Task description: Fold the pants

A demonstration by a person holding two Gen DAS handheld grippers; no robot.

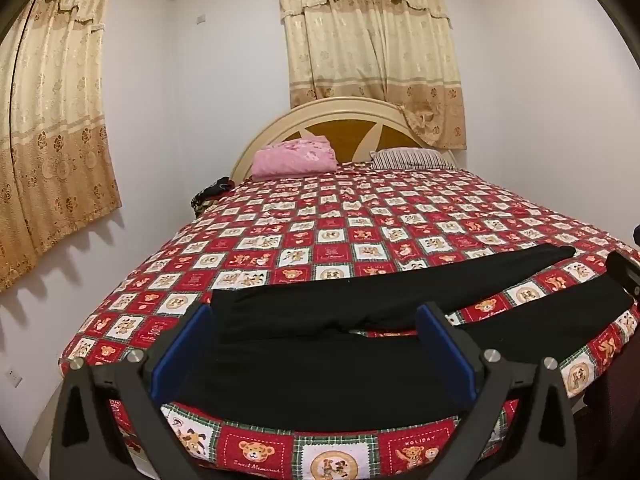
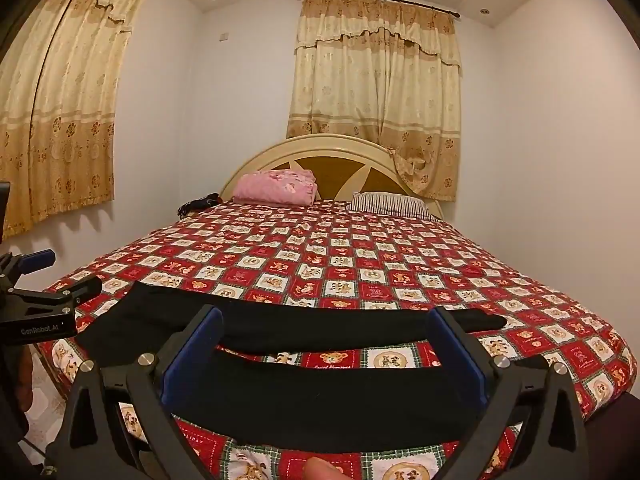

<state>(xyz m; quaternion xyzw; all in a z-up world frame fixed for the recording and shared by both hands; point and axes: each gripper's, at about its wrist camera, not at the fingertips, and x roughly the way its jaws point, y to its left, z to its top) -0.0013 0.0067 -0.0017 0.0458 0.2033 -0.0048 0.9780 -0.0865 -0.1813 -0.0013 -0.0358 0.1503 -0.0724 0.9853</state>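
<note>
My left gripper (image 1: 314, 316) is wide open, and the black pants (image 1: 320, 364) lie flat on the bed (image 1: 320, 232) between its jaws. My right gripper (image 2: 326, 320) is wide open too, with a pant leg between its jaws.

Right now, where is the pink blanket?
The pink blanket lies folded at the far end of the bed, against the headboard, left of the striped pillow in both wrist views.
</note>
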